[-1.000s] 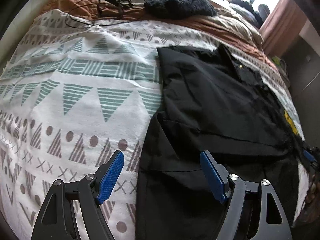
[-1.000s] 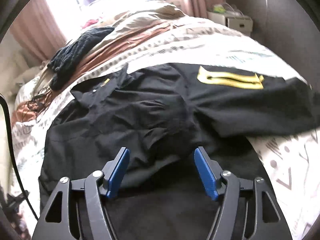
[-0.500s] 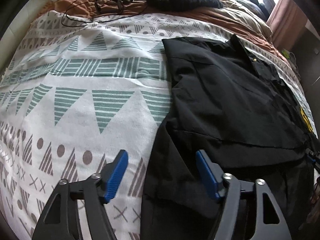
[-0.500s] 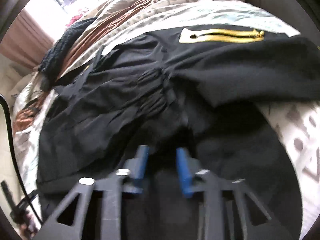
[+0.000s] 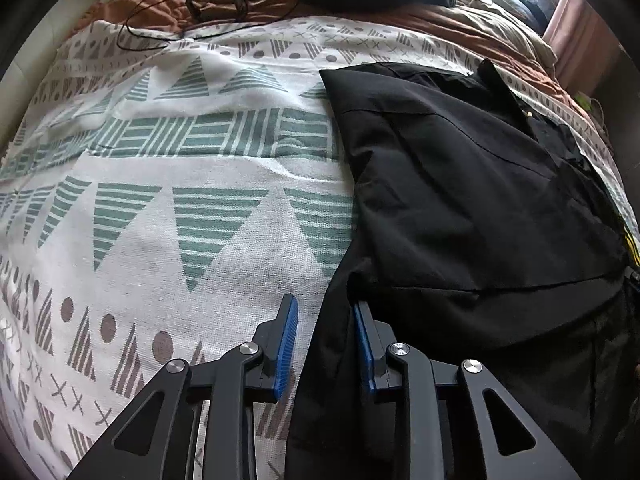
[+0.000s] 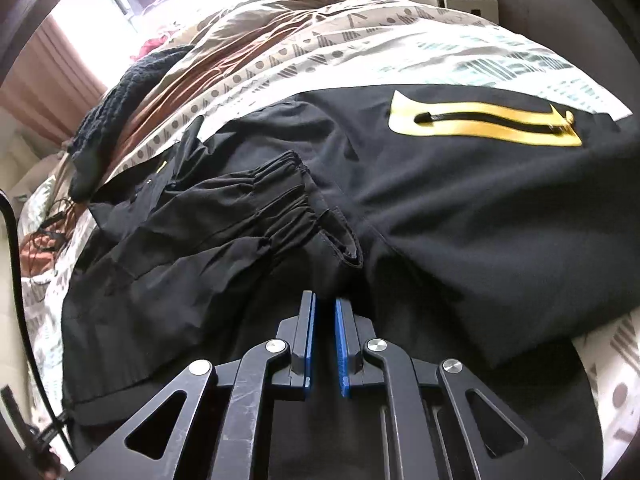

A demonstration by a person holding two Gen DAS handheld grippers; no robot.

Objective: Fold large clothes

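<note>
Both on the black jacket (image 5: 460,200) now: left hand-held gripper (image 5: 326,312) pinching its edge, right hand-held gripper (image 6: 325,306) clamped on fabric, lower middle of frame.

Left gripper (image 5: 326,344), black linkage arms with triangular cut-outs behind the fingers, round silver screws at the pivots, ribbed blue pads (image 5: 289,340) on the inner finger faces, right gripper (image 6: 323,340), same black frame, scuffed, blue pads (image 6: 309,344), silver screws
</note>
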